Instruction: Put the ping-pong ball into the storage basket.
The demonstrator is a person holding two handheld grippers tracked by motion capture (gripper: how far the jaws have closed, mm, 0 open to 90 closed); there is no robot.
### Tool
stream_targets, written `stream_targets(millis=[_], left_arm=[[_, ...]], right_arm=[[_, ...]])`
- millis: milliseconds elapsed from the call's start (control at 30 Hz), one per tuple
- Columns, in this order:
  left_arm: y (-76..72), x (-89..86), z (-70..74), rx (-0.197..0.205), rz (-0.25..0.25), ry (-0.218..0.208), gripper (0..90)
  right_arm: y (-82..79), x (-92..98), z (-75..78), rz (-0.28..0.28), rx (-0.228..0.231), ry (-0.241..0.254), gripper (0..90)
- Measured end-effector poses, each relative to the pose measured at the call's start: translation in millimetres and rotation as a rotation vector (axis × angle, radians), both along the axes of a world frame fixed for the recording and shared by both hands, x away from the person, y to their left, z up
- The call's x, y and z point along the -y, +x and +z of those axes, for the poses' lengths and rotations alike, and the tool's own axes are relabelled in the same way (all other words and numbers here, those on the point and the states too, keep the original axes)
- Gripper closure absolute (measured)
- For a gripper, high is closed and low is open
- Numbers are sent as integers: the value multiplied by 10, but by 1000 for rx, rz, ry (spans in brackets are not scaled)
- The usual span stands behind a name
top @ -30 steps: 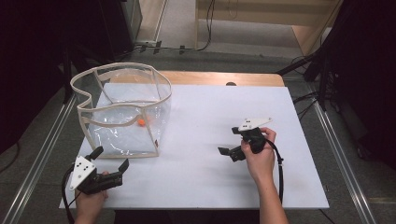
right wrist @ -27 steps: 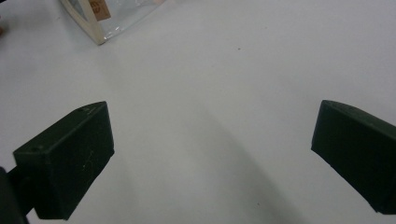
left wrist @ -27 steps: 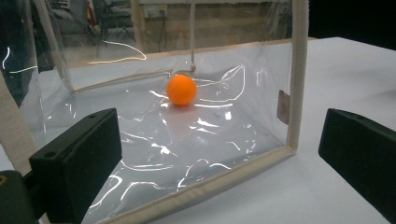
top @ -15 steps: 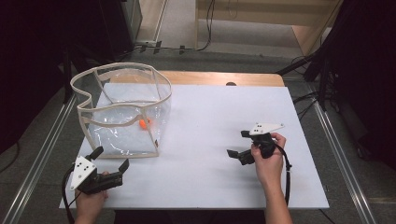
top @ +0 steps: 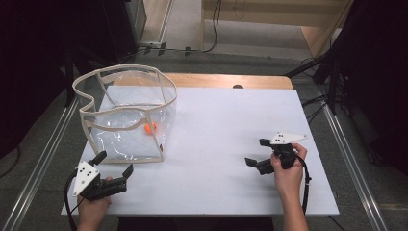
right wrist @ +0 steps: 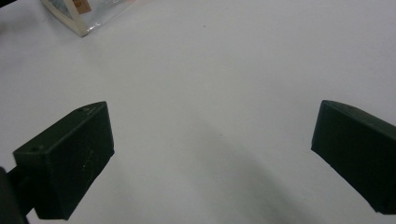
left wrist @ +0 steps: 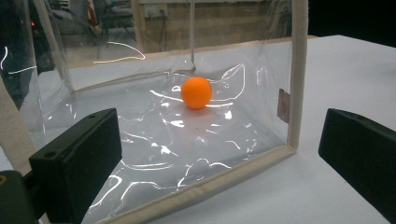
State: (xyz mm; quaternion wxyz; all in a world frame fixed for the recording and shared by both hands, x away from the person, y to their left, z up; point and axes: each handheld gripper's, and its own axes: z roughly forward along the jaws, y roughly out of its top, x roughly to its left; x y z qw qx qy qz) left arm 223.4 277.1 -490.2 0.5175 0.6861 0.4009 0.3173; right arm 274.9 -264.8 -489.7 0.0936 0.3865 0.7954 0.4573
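Your right hand-held gripper (top: 256, 152) has drawn back toward you, jaws spread and empty above the white tabletop (top: 226, 125). Your left hand-held gripper (top: 113, 164), also spread, faces the clear bag (top: 126, 114), where the orange ball (left wrist: 196, 92) rests inside.

One orange ball (left wrist: 196, 92), one clear bag (top: 126, 139) — two claws

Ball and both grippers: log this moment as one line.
ball: inside clear bag | left gripper: open, facing bag | right gripper: open, empty, over table
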Motion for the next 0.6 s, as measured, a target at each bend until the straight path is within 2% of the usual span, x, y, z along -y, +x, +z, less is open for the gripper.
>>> stream_targets(millis=[600], left_arm=[[-3, 16, -3, -1, -2, 18, 0]], right_arm=[[-269, 410, -113, -82, 9, 37, 0]])
